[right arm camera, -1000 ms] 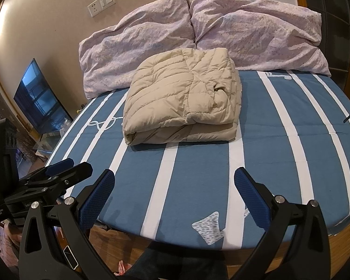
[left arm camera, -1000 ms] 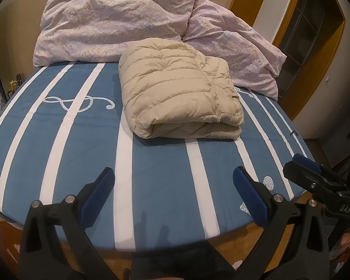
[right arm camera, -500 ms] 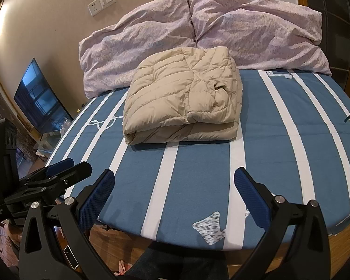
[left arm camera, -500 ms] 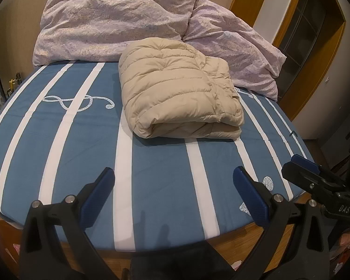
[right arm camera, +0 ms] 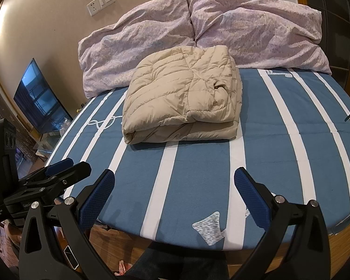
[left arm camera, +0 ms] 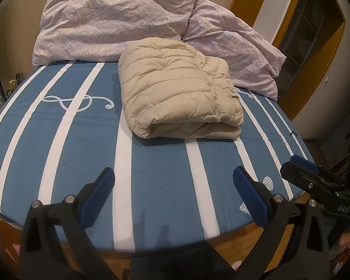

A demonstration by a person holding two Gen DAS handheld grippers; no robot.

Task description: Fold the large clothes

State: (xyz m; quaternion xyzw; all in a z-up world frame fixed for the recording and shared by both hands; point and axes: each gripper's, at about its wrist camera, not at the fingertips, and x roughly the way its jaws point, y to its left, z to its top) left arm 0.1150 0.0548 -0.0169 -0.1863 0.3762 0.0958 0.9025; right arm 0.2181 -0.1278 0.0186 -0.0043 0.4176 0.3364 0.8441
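A beige quilted down jacket (left arm camera: 177,91) lies folded into a thick rectangle on the blue bed with white stripes (left arm camera: 81,144), just in front of the pillows; it also shows in the right wrist view (right arm camera: 184,98). My left gripper (left arm camera: 175,186) is open and empty above the bed's near edge, well short of the jacket. My right gripper (right arm camera: 175,186) is open and empty, also at the near edge. The right gripper shows at the right of the left wrist view (left arm camera: 315,177). The left gripper shows at the left of the right wrist view (right arm camera: 56,175).
Two crumpled pale lilac pillows (left arm camera: 114,21) (right arm camera: 256,28) lie against the wall behind the jacket. A dark TV screen (right arm camera: 37,100) stands left of the bed. A wooden door frame (left arm camera: 315,53) is at the right. The bed's wooden base (right arm camera: 345,235) runs below the sheet.
Almost nothing has changed. Both grippers stay open at the bed's near edge and the folded jacket lies still; the views have shifted only slightly.
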